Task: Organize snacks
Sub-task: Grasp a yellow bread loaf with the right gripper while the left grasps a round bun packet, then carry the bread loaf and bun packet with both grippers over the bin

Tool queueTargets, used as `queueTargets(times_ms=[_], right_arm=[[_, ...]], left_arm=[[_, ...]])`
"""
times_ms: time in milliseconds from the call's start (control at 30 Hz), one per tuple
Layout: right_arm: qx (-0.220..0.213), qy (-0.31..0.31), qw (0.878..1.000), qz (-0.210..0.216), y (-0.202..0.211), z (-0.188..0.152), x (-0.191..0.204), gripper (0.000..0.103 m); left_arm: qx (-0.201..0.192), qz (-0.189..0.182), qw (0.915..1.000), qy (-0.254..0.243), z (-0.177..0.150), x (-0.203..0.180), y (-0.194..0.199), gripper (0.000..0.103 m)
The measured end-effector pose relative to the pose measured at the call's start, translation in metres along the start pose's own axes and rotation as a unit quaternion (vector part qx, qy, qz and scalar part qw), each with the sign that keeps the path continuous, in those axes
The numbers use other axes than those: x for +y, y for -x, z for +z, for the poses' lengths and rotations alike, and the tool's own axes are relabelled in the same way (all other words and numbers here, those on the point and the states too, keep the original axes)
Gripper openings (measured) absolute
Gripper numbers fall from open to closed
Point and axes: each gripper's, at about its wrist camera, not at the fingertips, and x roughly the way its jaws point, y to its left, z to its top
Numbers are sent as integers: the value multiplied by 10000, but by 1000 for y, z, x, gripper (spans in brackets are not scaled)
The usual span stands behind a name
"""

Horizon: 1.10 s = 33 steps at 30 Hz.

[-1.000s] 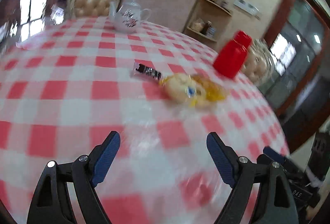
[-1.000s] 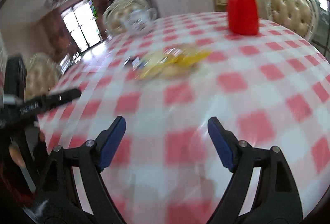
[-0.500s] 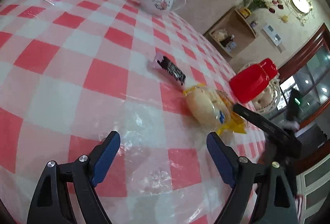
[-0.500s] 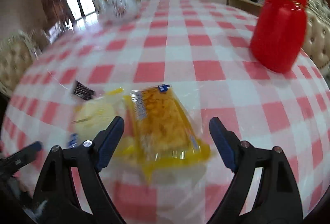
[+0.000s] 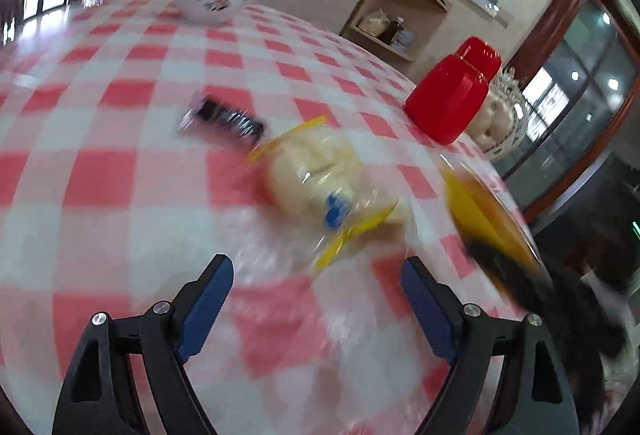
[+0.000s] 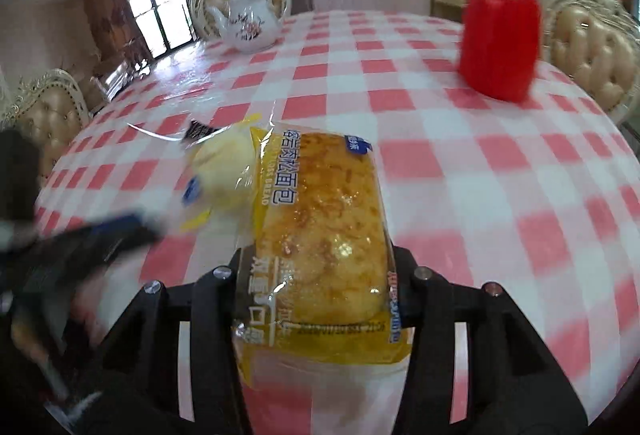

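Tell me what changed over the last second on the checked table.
The right tongs have just been closing and now clamp the yellow bread packet, which lay free between them before. The left tongs, open and empty, moved closer to the round bun packet. The dark snack bar, red container and teapot stayed put.

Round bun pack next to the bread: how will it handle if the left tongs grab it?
The round bun pack looks puffy and soft, so it will probably squash under pressure. Its clear glossy film may slip against the pads. The loose yellow sealed ends look floppy; gripping the middle seems safer.
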Motion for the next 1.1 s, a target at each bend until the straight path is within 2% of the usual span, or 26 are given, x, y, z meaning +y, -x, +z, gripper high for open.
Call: queueTargets(times_ms=[33, 100, 133, 200, 233, 267, 333, 400, 467, 500, 600, 867, 1100], right_arm=[[-105, -67, 9999, 5, 12, -9, 0, 51], [-381, -471, 9978, 257, 36, -31, -6, 51], [-413, -597, 9967, 361, 41, -38, -7, 51], [-438, -717, 9960, 303, 45, -50, -5, 51], [-397, -713, 9963, 254, 43, -53, -4, 51], [-315, -720, 9964, 310, 37, -53, -2, 51], [-236, -803, 9950, 539, 31, -51, 0, 51], [-183, -740, 9946, 702, 30, -51, 5, 51], [-248, -583, 9961, 614, 33, -51, 10, 51], [-288, -560, 9963, 580, 34, -51, 10, 51], [-350, -620, 9959, 556, 36, -53, 6, 51], [-309, -771, 9957, 410, 29, -56, -6, 51], [-434, -511, 9976, 197, 36, -57, 9, 51]], left_arm=[[-30, 133, 9999, 43, 6, -5, -6, 87], [25, 346, 9984, 441, 25, -11, -25, 87], [62, 482, 9968, 637, 33, -13, -35, 87], [191, 824, 9933, 792, 45, -17, -52, 87], [285, 952, 9917, 813, 48, -19, -60, 87], [389, 1237, 9883, 799, 51, -21, -71, 87], [520, 1422, 9860, 702, 52, -22, -83, 87], [427, 1687, 9837, 447, 53, -25, -88, 87], [329, 1697, 9847, 225, 51, -25, -88, 85], [241, 1707, 9850, 112, 49, -25, -86, 67], [215, 1433, 9894, -46, 44, -25, -78, 66], [23, 1571, 9860, -566, 11, -29, -41, 65], [-65, 1693, 9821, -822, -29, -16, 9, 65]])
